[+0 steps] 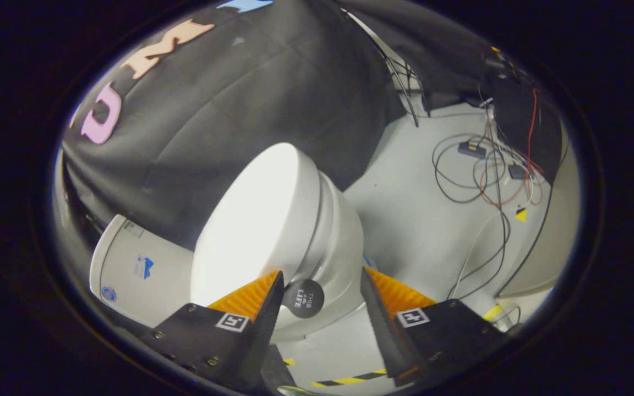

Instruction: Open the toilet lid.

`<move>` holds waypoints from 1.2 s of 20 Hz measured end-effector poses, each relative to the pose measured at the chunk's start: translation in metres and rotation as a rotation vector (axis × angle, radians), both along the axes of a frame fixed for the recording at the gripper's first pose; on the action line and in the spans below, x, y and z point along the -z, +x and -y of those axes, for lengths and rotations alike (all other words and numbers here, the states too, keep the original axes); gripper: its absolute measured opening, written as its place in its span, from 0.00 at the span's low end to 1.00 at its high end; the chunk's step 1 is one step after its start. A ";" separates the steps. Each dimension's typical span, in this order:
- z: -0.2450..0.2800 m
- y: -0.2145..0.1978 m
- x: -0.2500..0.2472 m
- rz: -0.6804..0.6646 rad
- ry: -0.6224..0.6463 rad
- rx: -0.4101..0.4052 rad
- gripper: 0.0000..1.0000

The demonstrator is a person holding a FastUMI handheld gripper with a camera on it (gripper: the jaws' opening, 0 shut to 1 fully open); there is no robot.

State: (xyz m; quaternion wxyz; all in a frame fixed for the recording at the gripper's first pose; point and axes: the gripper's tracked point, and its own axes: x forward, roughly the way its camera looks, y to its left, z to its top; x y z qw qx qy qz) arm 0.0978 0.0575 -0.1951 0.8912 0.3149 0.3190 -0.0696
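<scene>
My tongs point(321, 286) stand apart, gripping nothing, and between the 2 fingers sits the small round black tab point(304, 298) at the front edge of the white glossy oval toilet lid point(256, 220). I think I keep them spread so that they can close on this tab and lift. The lid looks still down on the white ceramic toilet bowl point(339, 258). White writing is on the tab, which I leave unread.

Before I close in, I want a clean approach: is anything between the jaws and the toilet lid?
Nothing visible blocks it. The gripper is open, and the toilet lid lies just ahead. A round black knob at the lid's front edge sits between the jaws, untouched.
</scene>
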 end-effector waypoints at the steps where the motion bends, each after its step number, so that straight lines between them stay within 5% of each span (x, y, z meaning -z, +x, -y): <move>1: -0.005 -0.003 -0.001 -0.009 0.024 -0.010 0.72; 4: -0.023 -0.002 -0.004 -0.001 0.077 -0.042 0.72; 7: -0.018 0.001 -0.001 -0.008 0.102 -0.004 0.28; 12: -0.027 0.003 -0.015 0.040 0.185 -0.046 0.27; 14: -0.019 0.008 -0.006 0.019 0.188 0.008 0.27; 15: -0.017 0.001 -0.009 0.008 0.199 0.013 0.04; 24: -0.016 0.008 -0.033 0.045 0.132 0.002 0.03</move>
